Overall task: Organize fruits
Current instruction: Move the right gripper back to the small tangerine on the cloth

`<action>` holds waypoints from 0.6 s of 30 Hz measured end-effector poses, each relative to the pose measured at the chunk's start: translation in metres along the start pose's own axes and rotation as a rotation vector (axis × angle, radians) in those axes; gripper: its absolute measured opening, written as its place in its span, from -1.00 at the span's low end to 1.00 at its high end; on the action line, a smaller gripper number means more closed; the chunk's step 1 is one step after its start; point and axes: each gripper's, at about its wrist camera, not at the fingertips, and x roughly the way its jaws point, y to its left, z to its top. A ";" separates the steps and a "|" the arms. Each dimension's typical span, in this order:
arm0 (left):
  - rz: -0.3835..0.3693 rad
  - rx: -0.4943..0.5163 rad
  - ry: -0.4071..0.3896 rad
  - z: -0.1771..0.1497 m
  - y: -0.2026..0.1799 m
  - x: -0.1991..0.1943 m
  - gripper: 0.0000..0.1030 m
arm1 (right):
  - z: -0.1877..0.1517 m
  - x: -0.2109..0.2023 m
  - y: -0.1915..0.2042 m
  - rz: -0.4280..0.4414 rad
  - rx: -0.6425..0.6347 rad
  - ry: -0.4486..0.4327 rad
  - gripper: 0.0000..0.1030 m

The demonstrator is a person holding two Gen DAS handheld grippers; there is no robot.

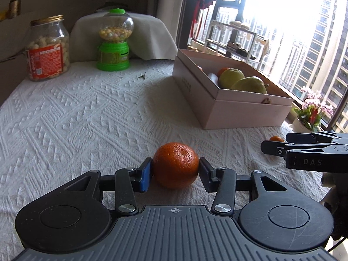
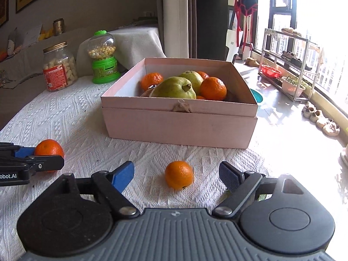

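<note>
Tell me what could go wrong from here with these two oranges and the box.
The left gripper pinches its orange only at the sides; it may slip during lifting. The right gripper stands open around the smaller orange, which could roll away if nudged. The pink box already holds pears, so a dropped orange might bounce.

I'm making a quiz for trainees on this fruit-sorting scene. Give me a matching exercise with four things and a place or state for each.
Things:
1. larger orange
2. smaller orange
3. pears
4. candy dispenser

Places or states:
A. inside the pink box
B. on the cloth, untouched between the open right gripper fingers
C. beside the glass jar
D. pinched by the left gripper

Pairs: 1-D, 2-B, 3-A, 4-C
</note>
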 end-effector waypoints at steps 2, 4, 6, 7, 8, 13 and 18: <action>0.003 0.005 0.001 0.000 -0.001 0.000 -0.01 | 0.002 0.005 0.001 -0.004 -0.005 0.026 -0.05; 0.003 0.003 0.000 0.000 -0.001 0.001 -0.01 | 0.002 0.008 0.005 0.009 -0.015 0.042 -0.23; 0.002 -0.001 0.001 0.000 -0.001 0.001 -0.01 | 0.002 0.004 0.013 0.030 -0.042 0.035 -0.34; 0.000 -0.006 0.002 0.000 0.000 0.001 -0.01 | 0.001 0.000 0.019 0.055 -0.060 0.029 -0.34; -0.002 -0.011 0.003 0.000 0.000 0.002 -0.01 | 0.001 -0.004 0.024 0.085 -0.077 0.020 -0.34; -0.011 -0.030 0.006 -0.002 0.003 0.002 -0.01 | -0.004 -0.021 0.051 0.213 -0.168 -0.024 -0.23; -0.020 -0.037 0.002 -0.002 0.004 0.003 0.00 | -0.015 -0.020 0.054 0.202 -0.190 0.000 0.47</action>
